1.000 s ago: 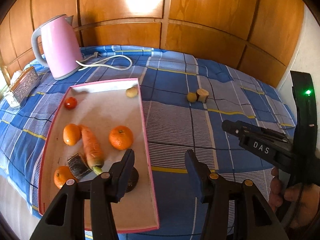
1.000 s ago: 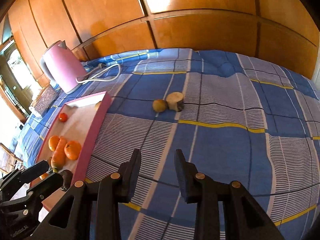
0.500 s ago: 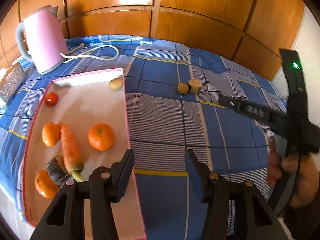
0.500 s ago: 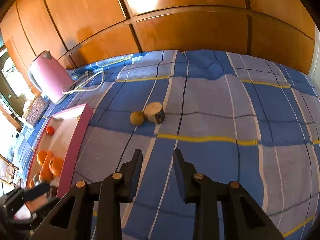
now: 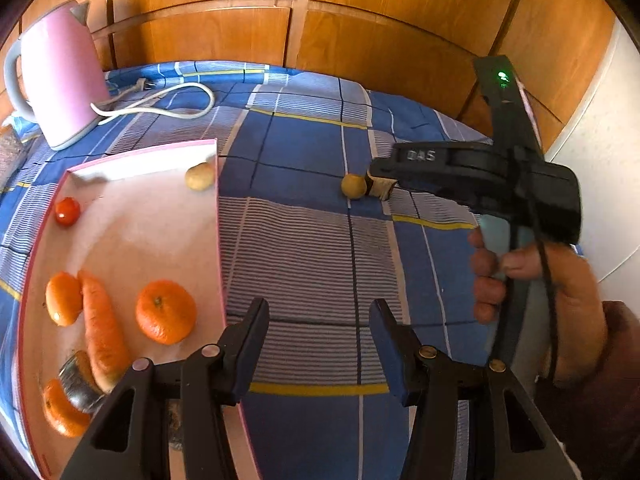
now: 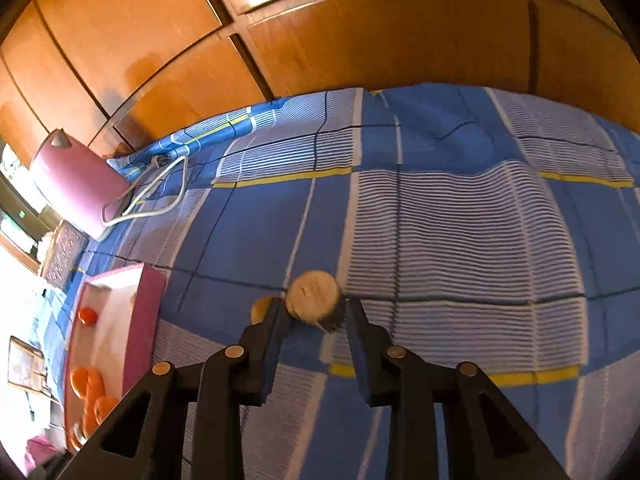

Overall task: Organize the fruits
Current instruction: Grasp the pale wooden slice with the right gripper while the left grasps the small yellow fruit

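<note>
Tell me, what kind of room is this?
Probably a bedroom at home: a blue checked bedsheet covers a soft surface against a panelled wooden headboard, and a pink kettle sits nearby.

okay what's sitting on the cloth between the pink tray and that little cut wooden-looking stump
One small round yellow-brown fruit, right beside the stump. Between the fruit and the pink tray the checked cloth is bare. The left wrist view shows it best.

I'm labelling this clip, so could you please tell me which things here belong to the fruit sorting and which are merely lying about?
Part of the job:
pink tray
mandarins
carrot
cherry tomato
two small yellow-brown fruits
cut stub with pale flat top
right gripper

Just lying about:
pink kettle
white cord
</note>
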### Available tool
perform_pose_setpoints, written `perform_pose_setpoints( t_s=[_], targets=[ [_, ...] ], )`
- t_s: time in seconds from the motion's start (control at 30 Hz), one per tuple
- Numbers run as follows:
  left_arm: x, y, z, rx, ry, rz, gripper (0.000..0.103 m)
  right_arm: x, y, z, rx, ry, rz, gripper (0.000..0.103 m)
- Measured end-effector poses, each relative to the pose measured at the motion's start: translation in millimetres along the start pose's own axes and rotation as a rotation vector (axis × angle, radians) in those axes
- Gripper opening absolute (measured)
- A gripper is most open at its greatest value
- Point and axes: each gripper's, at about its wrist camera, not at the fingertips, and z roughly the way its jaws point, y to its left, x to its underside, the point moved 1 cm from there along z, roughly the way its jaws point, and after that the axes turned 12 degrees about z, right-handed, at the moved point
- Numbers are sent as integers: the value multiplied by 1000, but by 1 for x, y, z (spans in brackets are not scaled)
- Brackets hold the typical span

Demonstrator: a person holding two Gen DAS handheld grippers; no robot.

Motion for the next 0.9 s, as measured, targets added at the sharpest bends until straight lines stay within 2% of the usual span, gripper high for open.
perform_pose_setpoints(
  t_s=[0.13,0.23,0.47,0.67,0.83,0.9],
  targets=[
    [-5,2,7,7,3,0,53,-4,3,15,33,15,-2,36],
    [-10,4,14,10,13,-2,53,-3,0,17,24,14,-8,36],
    [-25,7,32,16,42,-39,51,6,-16,-2,56,3,-49,35],
    [-37,3,49,36,66,-58,51,17,-32,-24,133,-48,-149,34],
    [-50,1,63,12,55,-69,54,26,-41,-29,135,-72,-183,34],
    [-56,-1,65,-13,36,-57,60,28,-43,-28,127,-73,-177,33]
  ],
)
